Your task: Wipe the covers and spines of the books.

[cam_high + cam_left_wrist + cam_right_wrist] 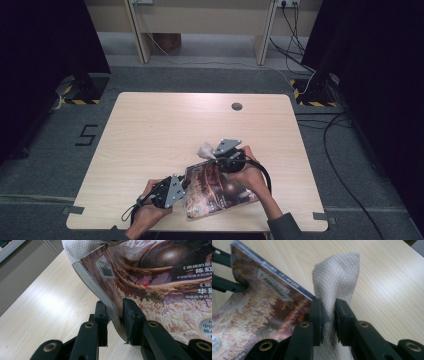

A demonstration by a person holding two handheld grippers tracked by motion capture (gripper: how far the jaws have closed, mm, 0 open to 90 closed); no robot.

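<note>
- Left claw (113, 317) was clamped on the edge of the magazine (160, 287), one jaw under the pages and one on the glossy cover, with the spine side bending up between them.
- Right claw (328, 312) was closed on a white paper towel (337, 277), which stood up in a pinched fold between its jaws.
- That magazine lay near the front edge of the desk (150, 125), tilted, between the two hands; in the high view the magazine (215, 192) had the left claw (184, 186) at its left edge and the right claw (220, 156) at its far corner.
- Paper towel (206, 150) sat just beside the magazine's far corner, touching or nearly touching it.
- In the left gripper view the towel (80, 248) hung over the magazine's top corner, beside a barcode sticker (105, 268).
- On the far part of the desk was a small dark round cap (237, 106), well apart from the hands.
</note>
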